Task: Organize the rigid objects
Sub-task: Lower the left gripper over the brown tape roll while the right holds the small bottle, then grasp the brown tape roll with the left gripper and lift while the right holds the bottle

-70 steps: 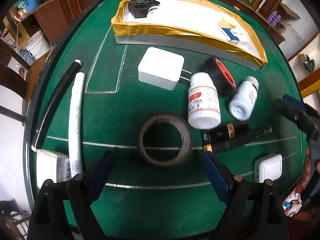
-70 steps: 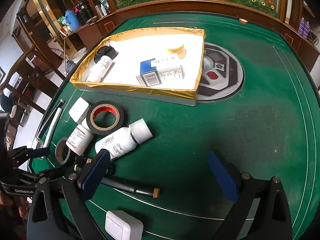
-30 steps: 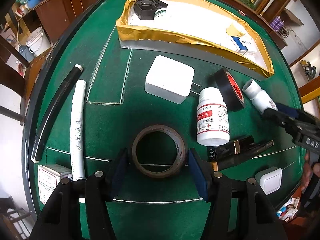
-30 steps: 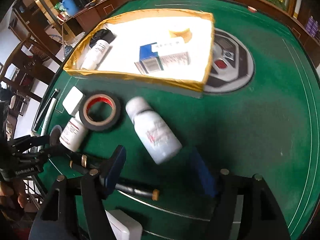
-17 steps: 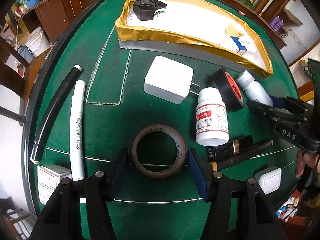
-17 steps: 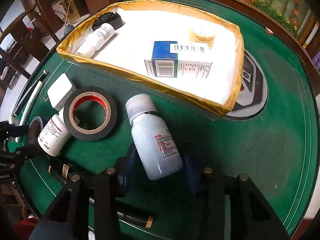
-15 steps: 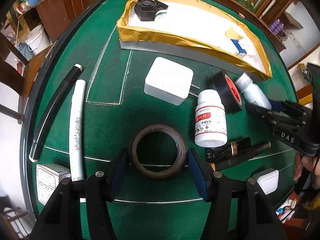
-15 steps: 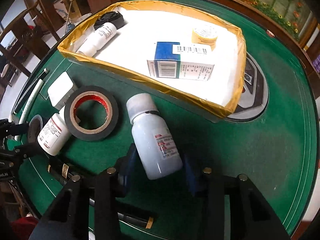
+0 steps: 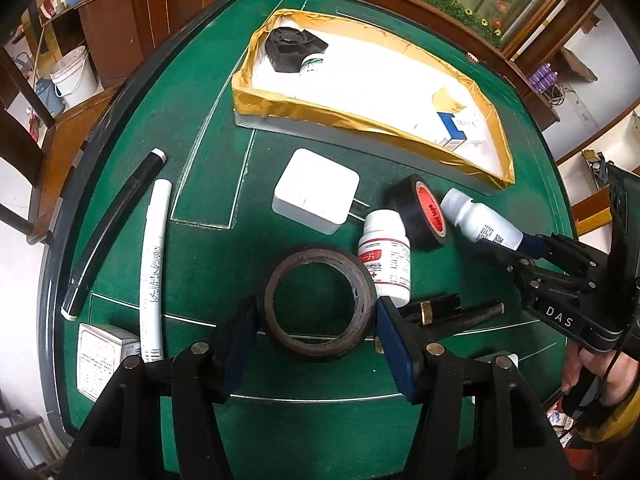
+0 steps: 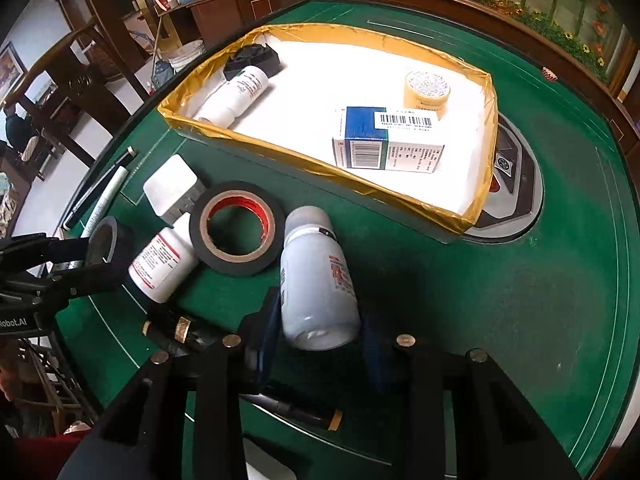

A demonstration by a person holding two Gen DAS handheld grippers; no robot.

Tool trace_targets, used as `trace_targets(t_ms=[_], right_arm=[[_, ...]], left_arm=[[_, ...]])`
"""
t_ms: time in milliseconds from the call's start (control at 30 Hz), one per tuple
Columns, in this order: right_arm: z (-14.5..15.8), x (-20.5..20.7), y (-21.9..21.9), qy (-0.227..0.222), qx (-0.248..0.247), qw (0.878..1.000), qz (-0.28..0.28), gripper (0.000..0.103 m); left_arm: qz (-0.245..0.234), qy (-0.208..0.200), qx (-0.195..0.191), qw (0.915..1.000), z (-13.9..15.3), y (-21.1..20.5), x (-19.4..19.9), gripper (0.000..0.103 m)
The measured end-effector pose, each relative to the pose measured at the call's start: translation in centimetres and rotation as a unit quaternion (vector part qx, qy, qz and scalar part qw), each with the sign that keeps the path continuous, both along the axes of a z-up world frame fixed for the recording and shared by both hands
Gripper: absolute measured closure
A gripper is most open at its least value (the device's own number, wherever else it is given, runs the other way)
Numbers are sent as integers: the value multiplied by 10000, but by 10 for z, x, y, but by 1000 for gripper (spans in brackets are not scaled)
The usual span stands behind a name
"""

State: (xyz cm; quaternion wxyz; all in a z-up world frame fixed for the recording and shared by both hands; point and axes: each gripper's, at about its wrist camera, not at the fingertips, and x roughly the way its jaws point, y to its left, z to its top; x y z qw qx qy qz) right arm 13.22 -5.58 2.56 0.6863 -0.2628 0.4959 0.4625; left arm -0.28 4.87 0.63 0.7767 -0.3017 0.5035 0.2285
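My left gripper (image 9: 312,340) is shut on a brown tape roll (image 9: 318,304) that rests on the green table (image 9: 208,240). My right gripper (image 10: 320,340) is shut on a white bottle (image 10: 318,284) and holds it above the table, cap toward the gold-edged tray (image 10: 304,158); the bottle also shows in the left wrist view (image 9: 478,222). The tray holds a white bottle (image 10: 236,94), a black part (image 10: 252,60), a blue-and-white box (image 10: 384,140) and a yellow jar (image 10: 426,90). On the table lie a black-and-red tape roll (image 10: 236,228) and a red-label bottle (image 10: 164,258).
A white adapter (image 9: 316,196), a white tube (image 9: 154,268), a black tube (image 9: 112,232) and a small white box (image 9: 100,356) lie to the left. Black-and-gold pens (image 9: 444,312) lie near the red-label bottle. A grey control panel (image 10: 516,196) is set in the table beyond the tray.
My right gripper closed on the white bottle, lifted it and carried it toward the tray. My left gripper closed on the brown tape roll and has stayed there.
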Motion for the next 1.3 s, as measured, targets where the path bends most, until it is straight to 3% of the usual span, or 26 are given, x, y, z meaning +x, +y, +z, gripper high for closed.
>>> trace_targets(t_ms=[500, 567, 633, 767, 800, 833, 867, 1033, 1300], right_arm=[[-22, 13, -5, -4, -508, 9987, -93, 69], [-22, 12, -1, 6, -530, 9986, -32, 64], [-22, 10, 5, -37, -564, 9984, 44, 44], [-26, 5, 14, -255, -651, 9975, 144, 42], [-26, 5, 15, -253, -630, 9976, 133, 45], [-25, 6, 16, -220, -575, 9980, 138, 61], [-23, 6, 17, -256, -552, 9980, 154, 70], [-24, 7, 19, -238, -571, 9978, 246, 70], [2, 18, -7, -15, -158, 9998, -133, 70]], left_arm=[[-47, -52, -30, 10000, 5, 0, 10, 40], [-25, -40, -32, 10000, 5, 1, 9, 40], [9, -42, -33, 10000, 5, 2, 7, 40], [85, -90, -95, 9999, 2, 5, 4, 40], [92, -93, -106, 9999, 1, 6, 5, 40], [102, -98, -121, 9998, 0, 6, 5, 40], [109, -106, -132, 9998, -1, 6, 5, 40], [104, -139, -141, 9998, 0, 8, 5, 40], [40, -138, 6, 9999, 11, 12, 8, 40]])
